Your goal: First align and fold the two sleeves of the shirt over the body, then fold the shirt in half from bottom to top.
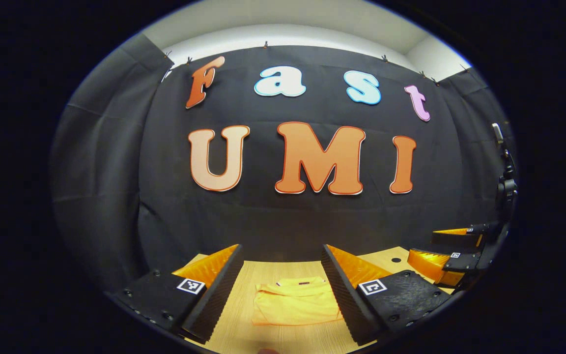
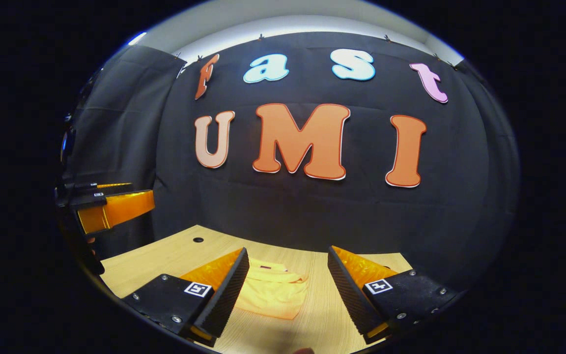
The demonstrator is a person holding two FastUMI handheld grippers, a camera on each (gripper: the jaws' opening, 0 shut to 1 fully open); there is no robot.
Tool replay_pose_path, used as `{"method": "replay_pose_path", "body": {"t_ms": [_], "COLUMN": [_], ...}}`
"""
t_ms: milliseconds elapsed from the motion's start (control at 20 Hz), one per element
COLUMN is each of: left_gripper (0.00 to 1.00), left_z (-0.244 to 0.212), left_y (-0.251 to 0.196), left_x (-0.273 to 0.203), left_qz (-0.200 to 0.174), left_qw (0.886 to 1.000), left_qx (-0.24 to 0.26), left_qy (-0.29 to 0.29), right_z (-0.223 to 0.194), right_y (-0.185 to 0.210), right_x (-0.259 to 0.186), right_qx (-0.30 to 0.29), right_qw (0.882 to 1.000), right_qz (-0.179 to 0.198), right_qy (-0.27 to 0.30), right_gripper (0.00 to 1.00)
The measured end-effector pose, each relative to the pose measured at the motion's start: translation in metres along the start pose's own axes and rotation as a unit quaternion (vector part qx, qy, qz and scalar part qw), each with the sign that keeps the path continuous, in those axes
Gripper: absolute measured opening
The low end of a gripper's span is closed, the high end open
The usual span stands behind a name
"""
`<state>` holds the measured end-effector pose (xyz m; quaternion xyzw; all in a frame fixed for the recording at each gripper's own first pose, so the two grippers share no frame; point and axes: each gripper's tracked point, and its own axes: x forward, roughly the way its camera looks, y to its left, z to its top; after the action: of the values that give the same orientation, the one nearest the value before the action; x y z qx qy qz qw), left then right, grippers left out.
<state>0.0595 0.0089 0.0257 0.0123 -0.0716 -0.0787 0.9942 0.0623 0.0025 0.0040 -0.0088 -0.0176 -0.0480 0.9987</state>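
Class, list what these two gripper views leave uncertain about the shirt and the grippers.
1. Left gripper view: the yellow shirt has its right edge hidden behind the left gripper's finger.
2. Right gripper view: the shirt's left side sits behind the right gripper's finger.
3. Sleeve positions: too small and bunched to tell.
4. Wooden table: near edge cut off.

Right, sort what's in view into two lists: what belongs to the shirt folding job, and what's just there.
Belongs to the job:
- yellow shirt, lying compact on the table
- left gripper, open above the shirt
- right gripper, open above the shirt

Just there:
- wooden table
- round hole in the tabletop
- black cloth wall
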Motion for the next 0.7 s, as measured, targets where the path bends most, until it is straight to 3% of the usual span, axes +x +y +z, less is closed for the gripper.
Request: {"method": "replay_pose_path", "body": {"t_ms": [400,700], "left_gripper": [0.98,0.98], "left_z": [-0.015,-0.033], "left_y": [-0.016,-0.022], "left_x": [-0.052,-0.066], "left_qz": [0.004,0.006], "left_qw": [1.0,1.0], "left_qx": [0.002,0.015], "left_qy": [0.0,0.02], "right_z": [0.012,-0.017], "right_y": [-0.006,-0.004], "right_x": [-0.042,-0.06], "right_qx": [-0.015,-0.025], "right_qw": [0.999,0.999], "right_qz": [-0.005,0.006], "right_qy": [-0.05,-0.025], "right_gripper": [0.99,0.99]}}
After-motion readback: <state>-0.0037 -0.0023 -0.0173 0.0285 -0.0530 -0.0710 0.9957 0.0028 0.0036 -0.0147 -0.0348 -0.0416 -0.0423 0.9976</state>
